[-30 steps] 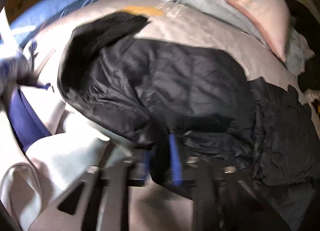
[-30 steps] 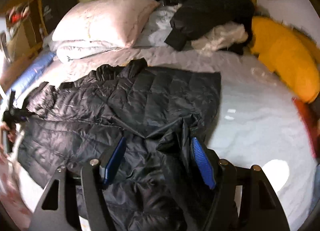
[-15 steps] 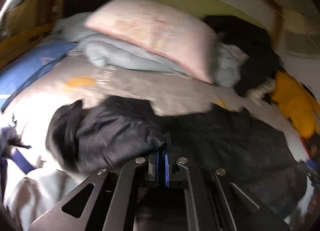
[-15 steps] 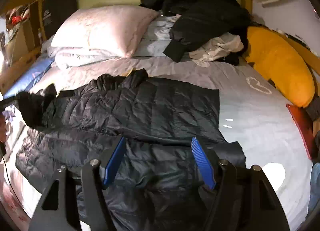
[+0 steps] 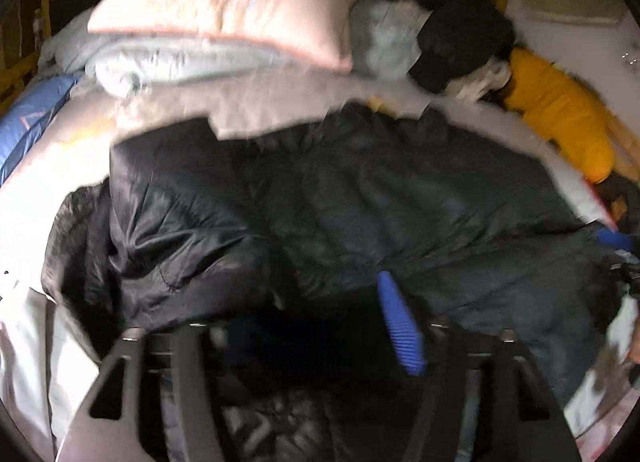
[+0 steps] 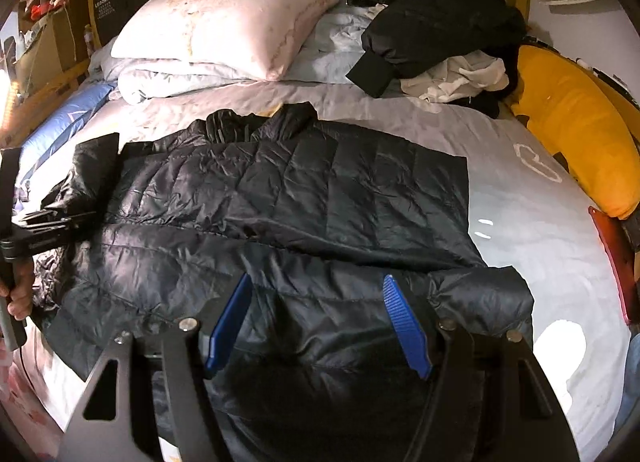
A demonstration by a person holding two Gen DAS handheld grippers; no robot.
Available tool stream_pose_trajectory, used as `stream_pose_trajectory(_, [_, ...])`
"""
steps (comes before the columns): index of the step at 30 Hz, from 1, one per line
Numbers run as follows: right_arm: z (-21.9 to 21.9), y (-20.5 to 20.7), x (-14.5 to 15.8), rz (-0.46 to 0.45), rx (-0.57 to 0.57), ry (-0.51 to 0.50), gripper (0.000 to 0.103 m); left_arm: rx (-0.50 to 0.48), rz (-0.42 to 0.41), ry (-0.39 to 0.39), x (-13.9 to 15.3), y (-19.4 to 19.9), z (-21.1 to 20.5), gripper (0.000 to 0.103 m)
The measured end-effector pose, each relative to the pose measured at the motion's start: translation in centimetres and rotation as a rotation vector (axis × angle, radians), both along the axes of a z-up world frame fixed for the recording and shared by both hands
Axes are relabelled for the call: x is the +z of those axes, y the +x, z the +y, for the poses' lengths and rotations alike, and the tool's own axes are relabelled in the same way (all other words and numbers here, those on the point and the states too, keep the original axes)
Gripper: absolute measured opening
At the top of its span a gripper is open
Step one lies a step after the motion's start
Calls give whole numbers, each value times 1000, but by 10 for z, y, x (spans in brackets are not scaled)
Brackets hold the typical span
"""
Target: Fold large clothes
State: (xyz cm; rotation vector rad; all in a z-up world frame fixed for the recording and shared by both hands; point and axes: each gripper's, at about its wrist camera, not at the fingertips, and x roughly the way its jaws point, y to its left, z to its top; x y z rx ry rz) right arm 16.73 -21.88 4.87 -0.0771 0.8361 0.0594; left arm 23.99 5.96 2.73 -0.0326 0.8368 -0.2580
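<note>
A black quilted puffer jacket (image 6: 288, 201) lies spread across the grey bedsheet (image 6: 532, 197), collar toward the pillows. Its sleeve (image 6: 88, 173) is folded in at the left. My right gripper (image 6: 316, 318) is open and empty, low over the jacket's near part. My left gripper (image 5: 320, 326) is open over the folded sleeve (image 5: 180, 221); its left finger is hidden by dark fabric. The left gripper also shows at the left edge of the right wrist view (image 6: 44, 229), held by a hand.
A pink pillow (image 6: 224, 25) on a folded grey duvet (image 6: 160, 77) lies at the bed's head. A pile of black and white clothes (image 6: 432, 21) sits at the back right. An orange cushion (image 6: 576, 129) lies along the right edge.
My left gripper was shut on the sleeve, carried it in over the jacket, and has now opened and let go. The right gripper stayed open, barely moving.
</note>
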Motion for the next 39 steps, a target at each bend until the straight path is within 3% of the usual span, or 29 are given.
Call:
stream_pose_trajectory(5, [3, -3, 4, -21, 7, -16, 67, -5, -122, -68, 53, -25, 16, 77])
stream_pose_trajectory(9, [5, -4, 3, -22, 12, -22, 67, 102, -223, -51, 86, -28, 54, 81])
stream_pose_trajectory(11, [6, -4, 4, -23, 11, -22, 67, 180, -227, -60, 93, -23, 80, 81])
stream_pose_trajectory(14, [6, -4, 3, -23, 11, -23, 67, 321, -181, -42, 90, -13, 119, 81])
stream_pose_trajectory(16, [7, -4, 3, -24, 10, -25, 67, 404, -113, -29, 73, 1, 138, 81])
stream_pose_trajectory(20, [7, -3, 2, -17, 10, -28, 67, 469, 35, 17, 29, 26, 151, 80])
stream_pose_trajectory(23, [7, -4, 4, -19, 12, -30, 67, 530, 105, 9, 8, 34, 164, 73])
stream_pose_trajectory(25, [7, -4, 4, -24, 16, -33, 67, 539, 134, -7, -1, 37, 168, 59])
stream_pose_trajectory(26, [7, -5, 6, -28, 20, -35, 67, 533, 146, -18, -5, 39, 170, 37])
stream_pose_trajectory(27, [7, -6, 6, -31, 20, -37, 67, 513, 162, -23, -9, 40, 169, 1])
stream_pose_trajectory(29, [7, -7, 7, -34, 21, -40, 68, 471, 179, -12, -8, 42, 160, 0])
stream_pose_trajectory(31, [7, -7, 9, -34, 17, -41, 68, 449, 94, -20, 11, 33, 149, 0])
stream_pose_trajectory(36, [5, -7, 18, -57, 3, -24, 68, 273, -134, -96, 86, 4, 104, 0])
stream_pose_trajectory(39, [1, -5, 22, -66, -14, -9, 68, 167, -221, -121, 120, -9, 66, 0])
